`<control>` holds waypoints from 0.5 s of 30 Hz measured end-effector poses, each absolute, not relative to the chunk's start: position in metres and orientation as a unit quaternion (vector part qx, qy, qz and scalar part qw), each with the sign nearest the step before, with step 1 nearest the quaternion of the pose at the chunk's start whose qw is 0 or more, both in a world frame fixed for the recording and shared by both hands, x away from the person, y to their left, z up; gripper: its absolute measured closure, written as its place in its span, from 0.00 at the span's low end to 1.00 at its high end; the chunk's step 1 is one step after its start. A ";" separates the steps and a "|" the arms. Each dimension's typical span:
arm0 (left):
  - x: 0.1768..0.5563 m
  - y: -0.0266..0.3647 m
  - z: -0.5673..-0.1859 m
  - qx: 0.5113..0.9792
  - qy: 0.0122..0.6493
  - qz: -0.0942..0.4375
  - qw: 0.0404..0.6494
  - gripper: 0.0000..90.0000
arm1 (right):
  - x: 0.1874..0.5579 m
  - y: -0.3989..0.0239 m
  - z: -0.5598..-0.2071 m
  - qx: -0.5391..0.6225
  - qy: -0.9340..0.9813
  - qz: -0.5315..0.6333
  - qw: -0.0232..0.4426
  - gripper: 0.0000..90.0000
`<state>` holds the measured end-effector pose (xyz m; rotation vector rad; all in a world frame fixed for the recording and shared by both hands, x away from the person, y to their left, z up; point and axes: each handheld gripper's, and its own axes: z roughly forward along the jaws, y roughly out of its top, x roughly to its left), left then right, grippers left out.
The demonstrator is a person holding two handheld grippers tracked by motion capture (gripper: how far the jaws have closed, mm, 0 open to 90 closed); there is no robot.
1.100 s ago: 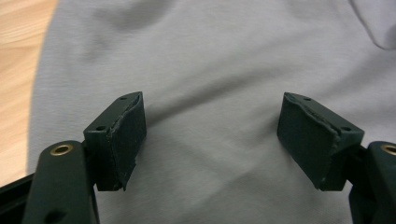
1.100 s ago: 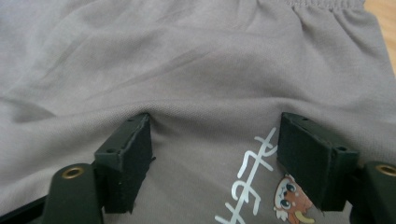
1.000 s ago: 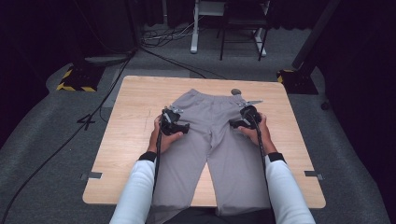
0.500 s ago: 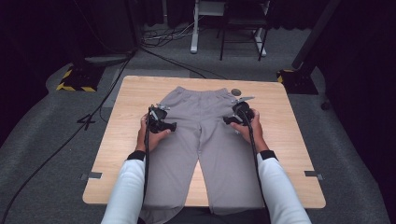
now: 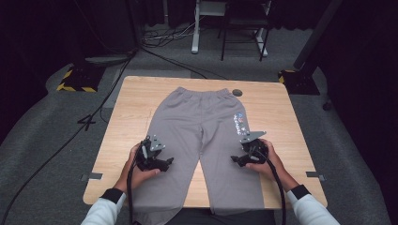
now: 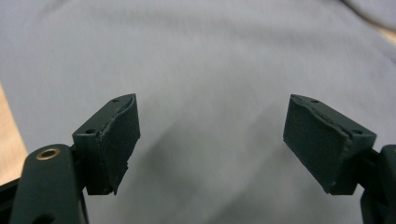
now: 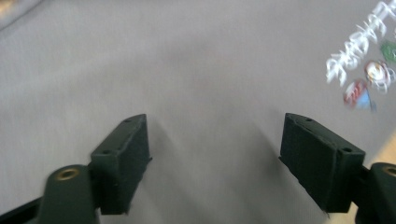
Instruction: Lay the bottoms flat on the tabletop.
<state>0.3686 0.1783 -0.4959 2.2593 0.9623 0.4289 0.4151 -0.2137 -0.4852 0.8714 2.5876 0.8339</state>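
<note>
Currently both sets of jaws stand spread with nothing between the pads; each has just been opening further, over bare grey cloth. The left gripper point(image 5: 165, 162) sits over the outer edge of one leg of the sweatpants point(image 5: 206, 126), the right gripper point(image 5: 237, 160) over the outer edge of the other leg, below the printed logo point(image 5: 239, 123). The garment lies flat and face up in the middle of the wooden table point(image 5: 126, 117), waistband toward the far edge, cuffs hanging off the near edge.

Probable faults from this position:
- Closing on a single layer of fabric: a pinch would likely lift the top layer alone, and the leg would bunch instead of folding cleanly.
- Unequal grip heights between the two legs: the fold line would likely skew.
- Overhanging cuffs: their weight may drag the cloth toward the person.
</note>
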 end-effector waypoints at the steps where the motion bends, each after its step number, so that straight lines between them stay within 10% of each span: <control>1: 0.364 0.180 -0.497 0.858 0.366 0.164 0.322 0.21 | 0.411 -0.218 -0.486 0.307 0.895 0.294 0.137 0.26; 15: 0.342 0.219 -0.503 0.843 0.387 0.149 0.342 0.19 | 0.374 -0.281 -0.486 0.333 0.890 0.284 0.129 0.23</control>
